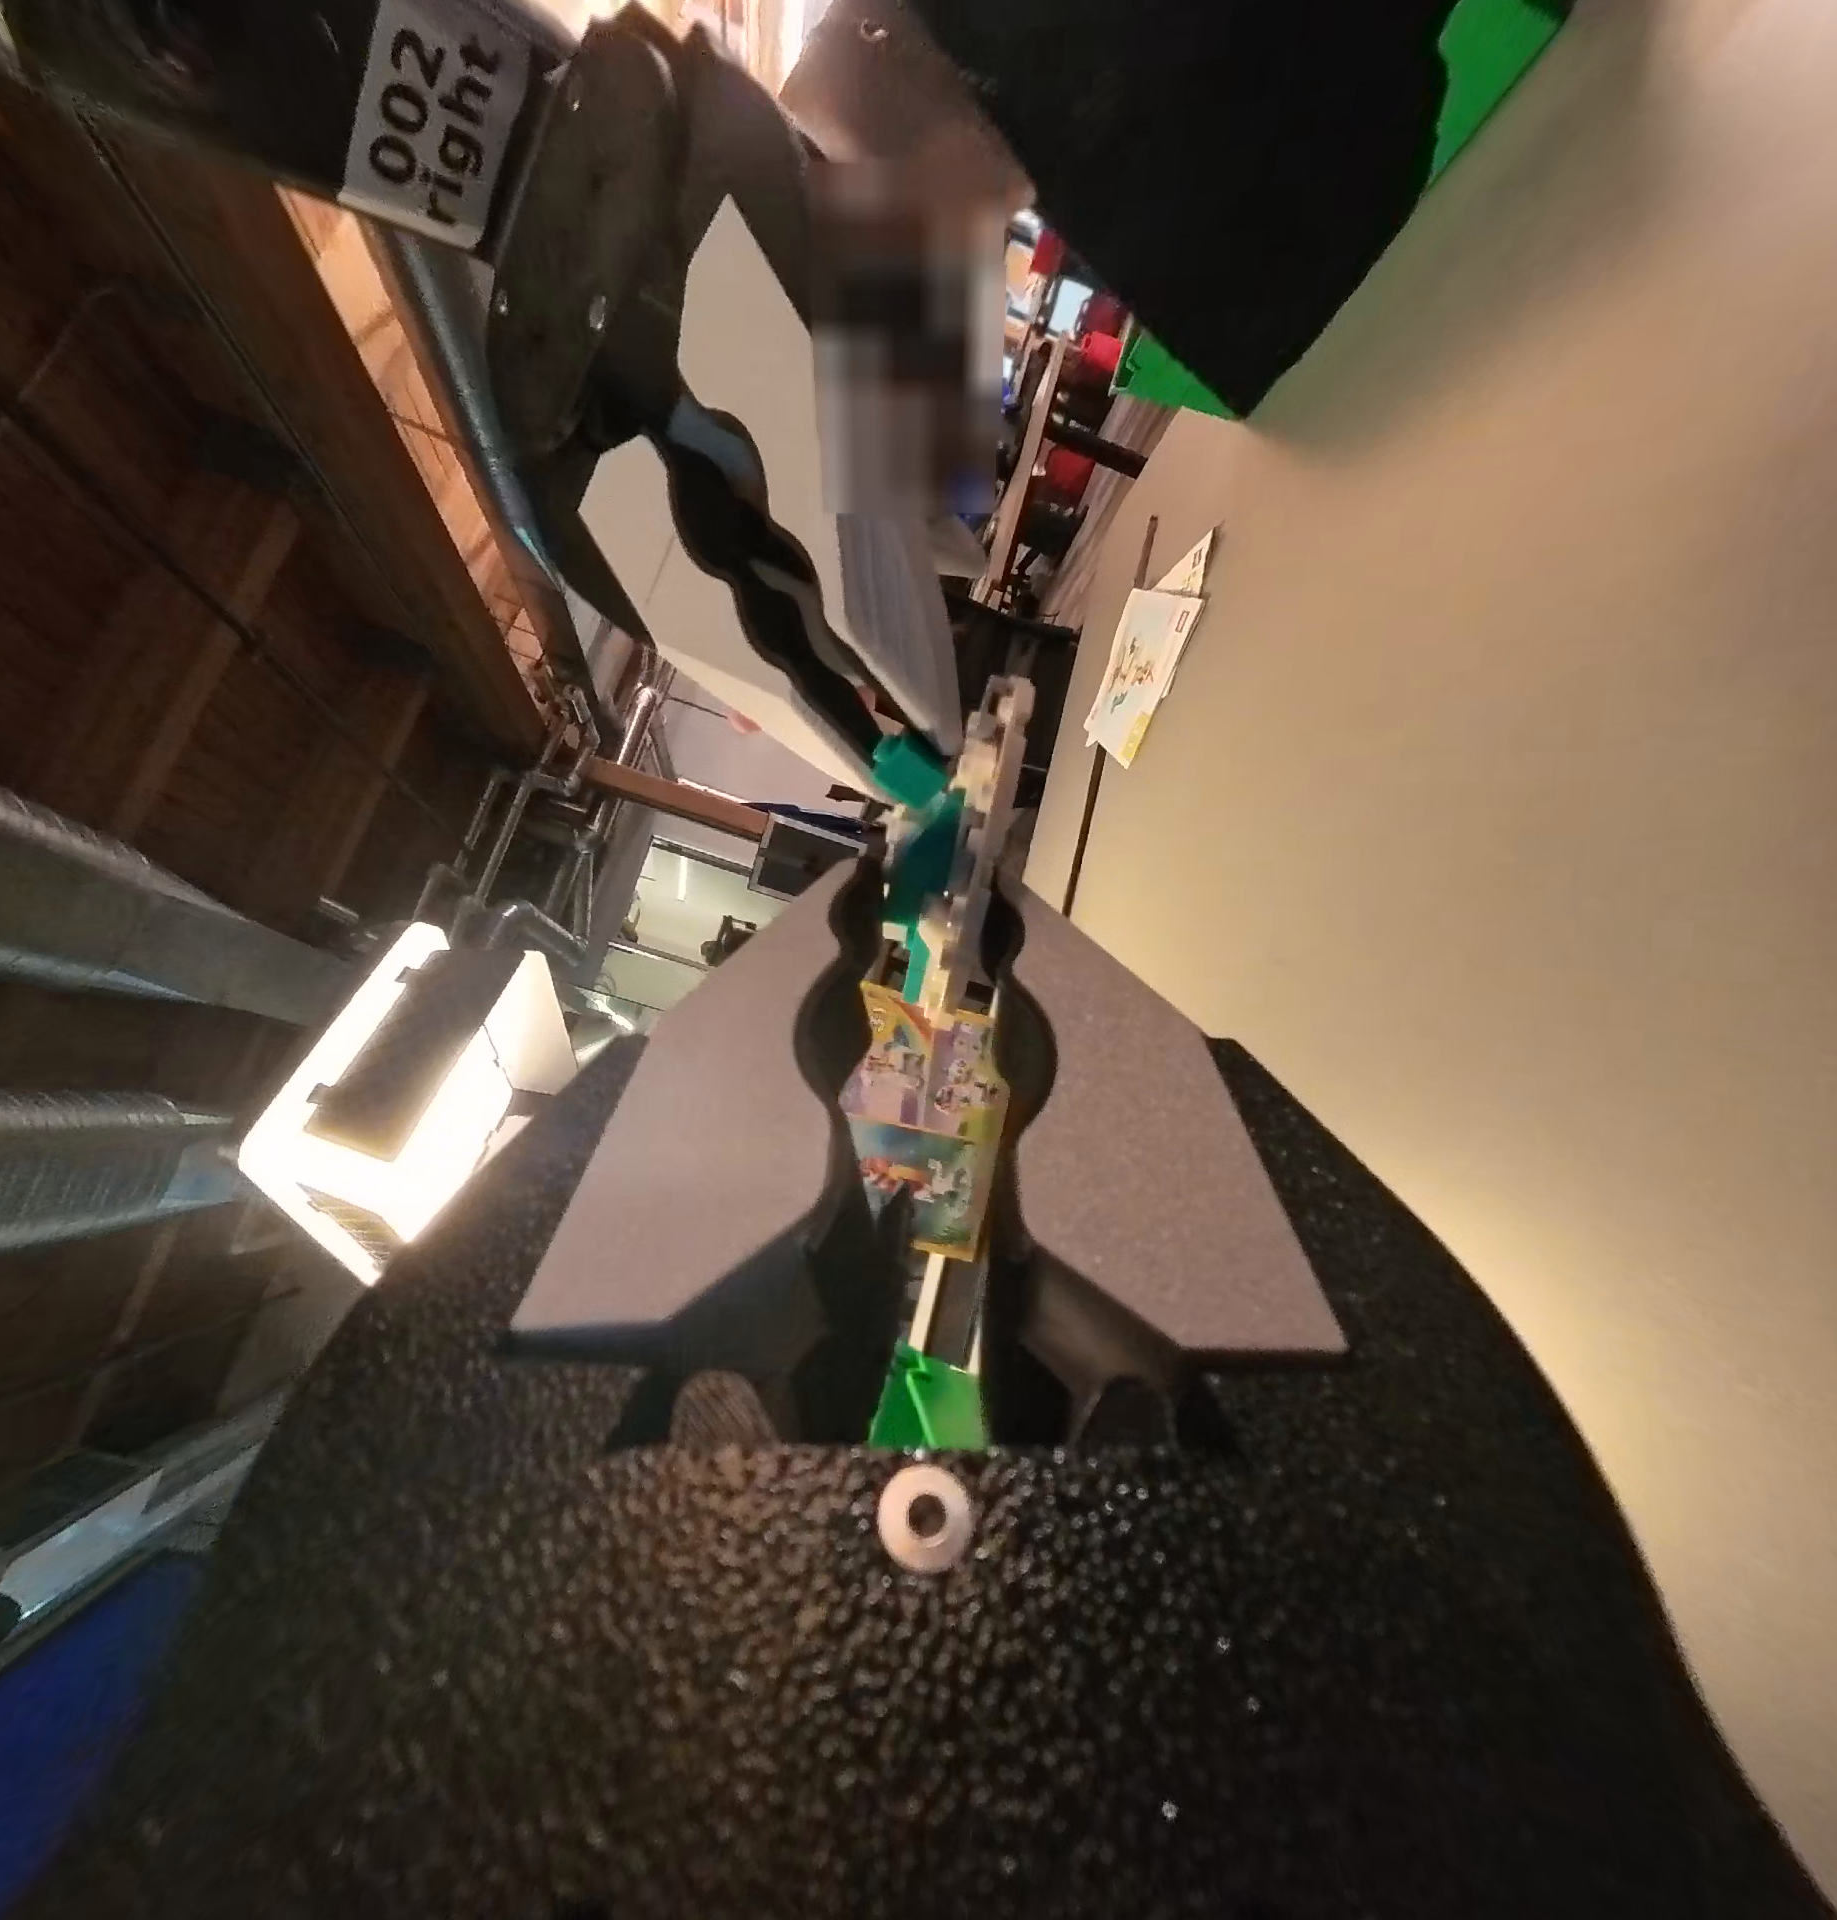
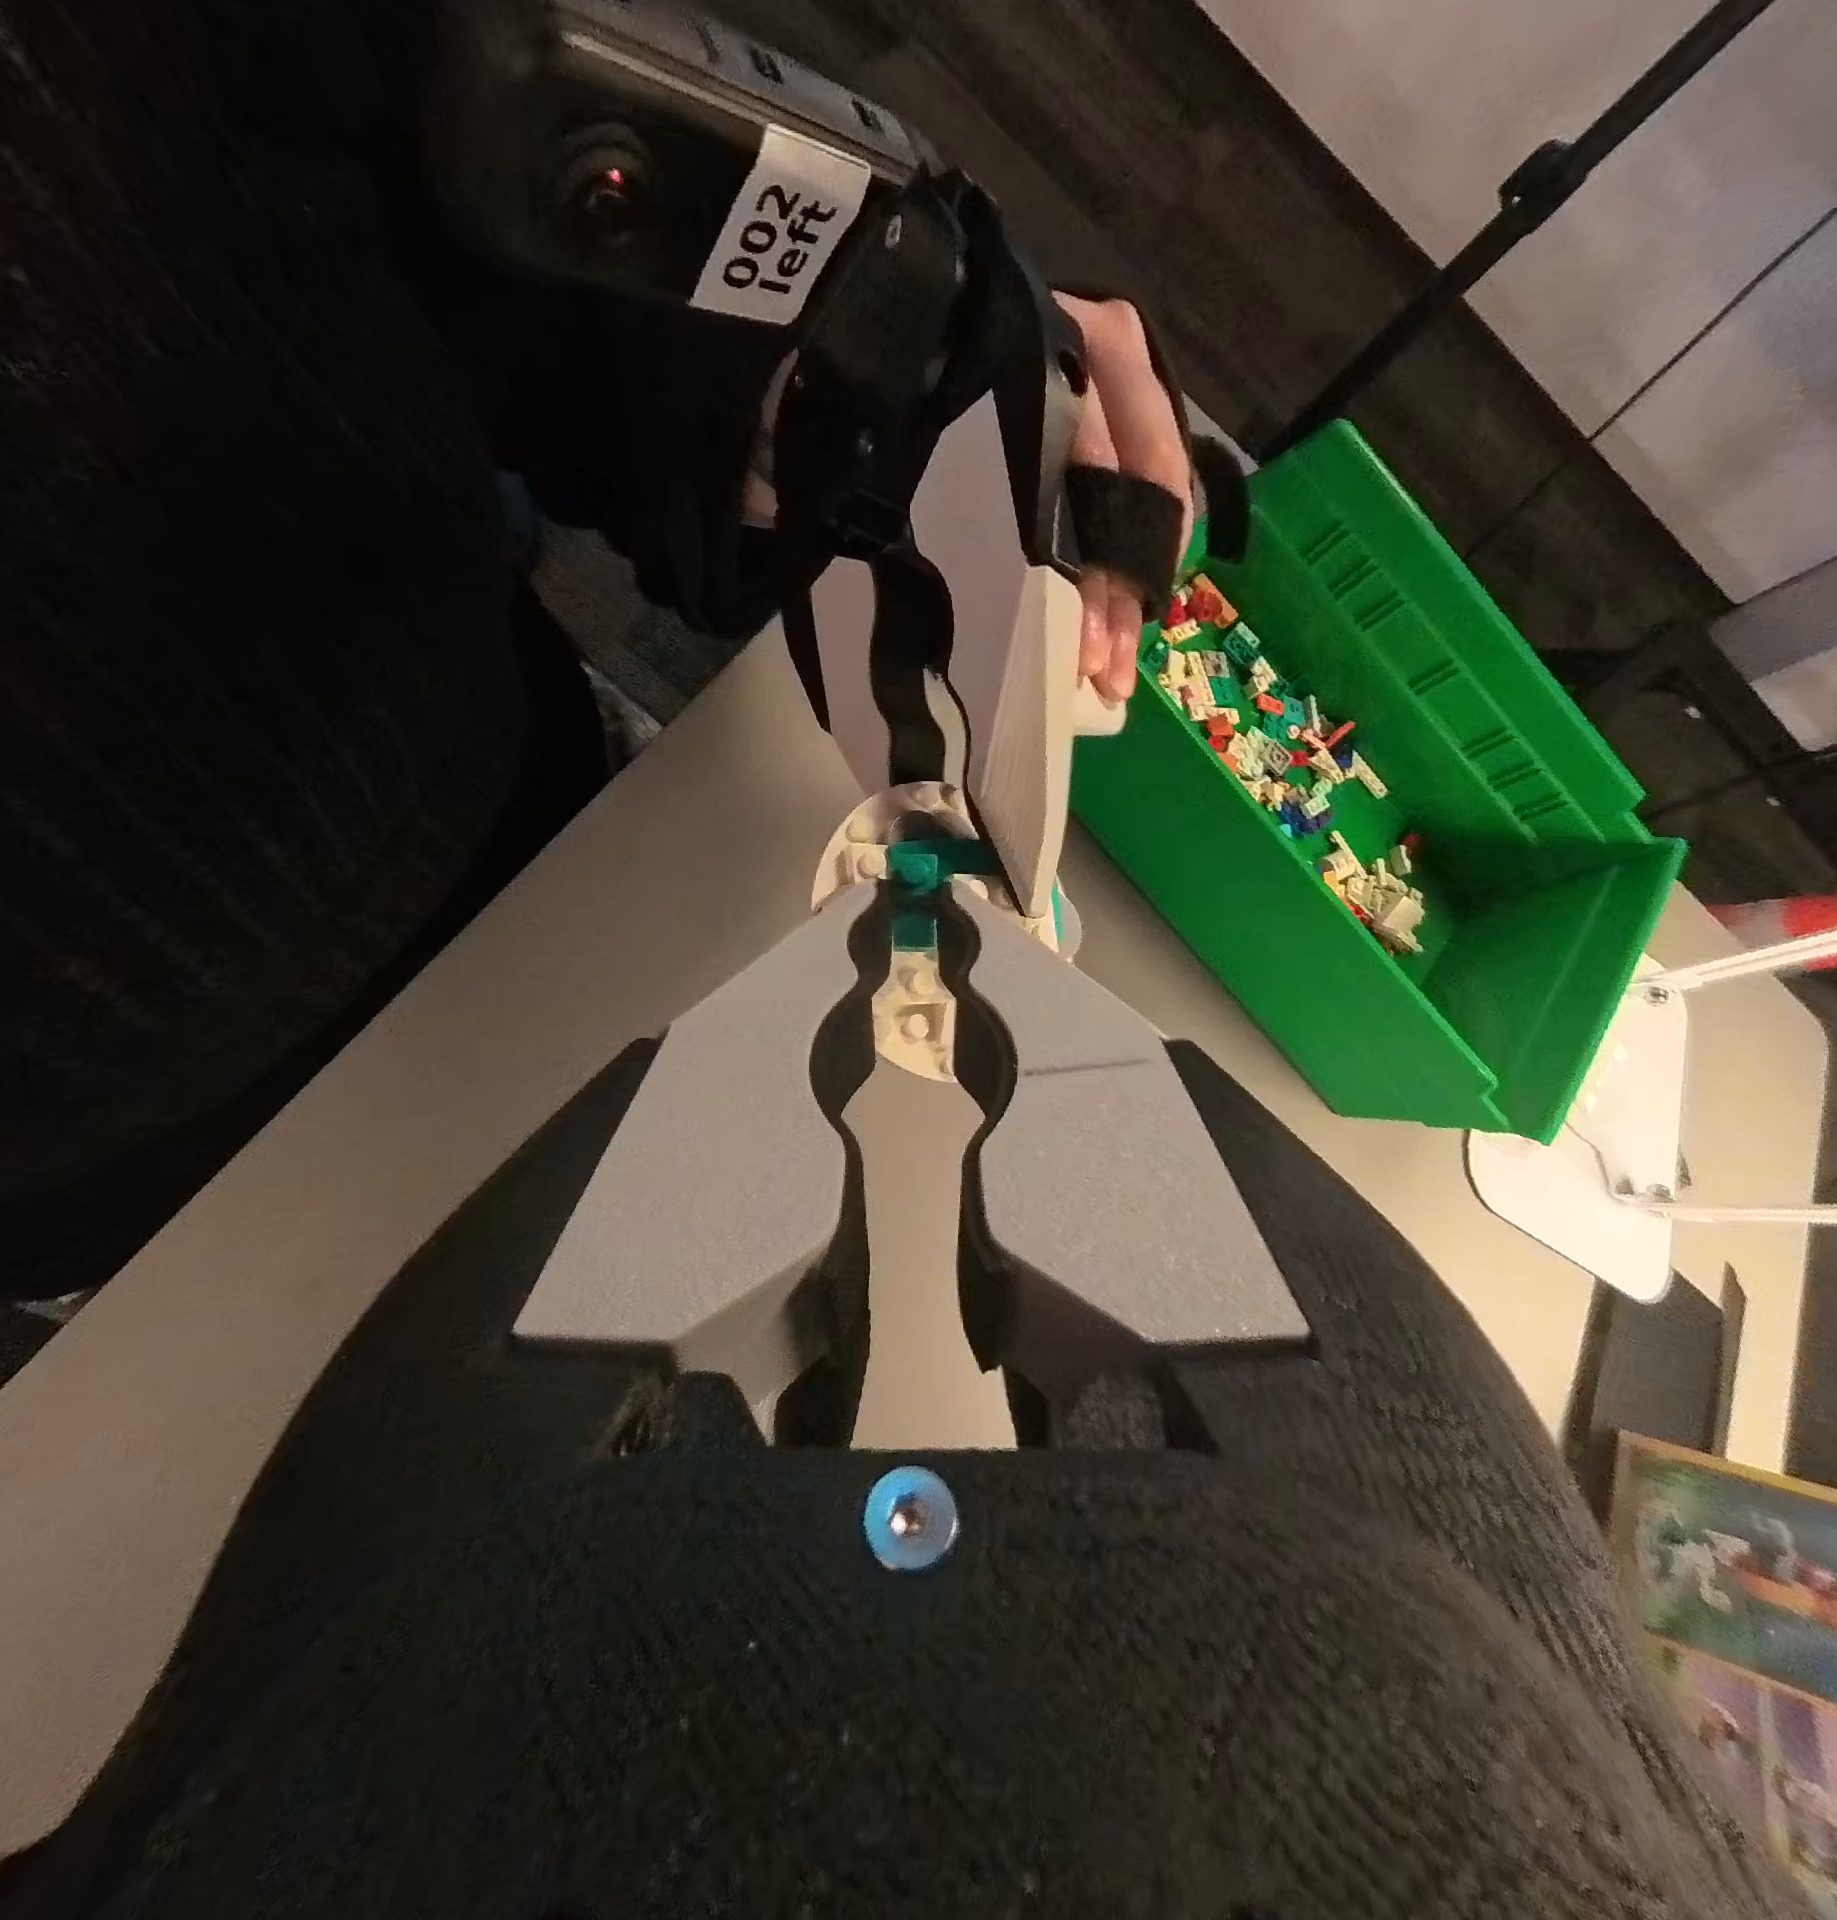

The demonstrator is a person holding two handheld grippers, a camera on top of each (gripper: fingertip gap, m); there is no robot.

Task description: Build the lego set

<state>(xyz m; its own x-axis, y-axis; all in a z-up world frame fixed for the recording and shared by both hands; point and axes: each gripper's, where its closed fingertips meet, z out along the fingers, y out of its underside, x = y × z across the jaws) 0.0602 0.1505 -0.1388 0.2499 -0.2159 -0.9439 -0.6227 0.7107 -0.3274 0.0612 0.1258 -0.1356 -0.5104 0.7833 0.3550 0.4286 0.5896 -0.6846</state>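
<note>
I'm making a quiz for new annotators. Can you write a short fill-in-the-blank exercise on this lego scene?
1. The loose bricks lie in a ____ bin on the table.
2. The left gripper holds a pale round ____.
3. The right gripper is pinching a ____ brick onto it.

Missing words: green; plate; teal
</note>
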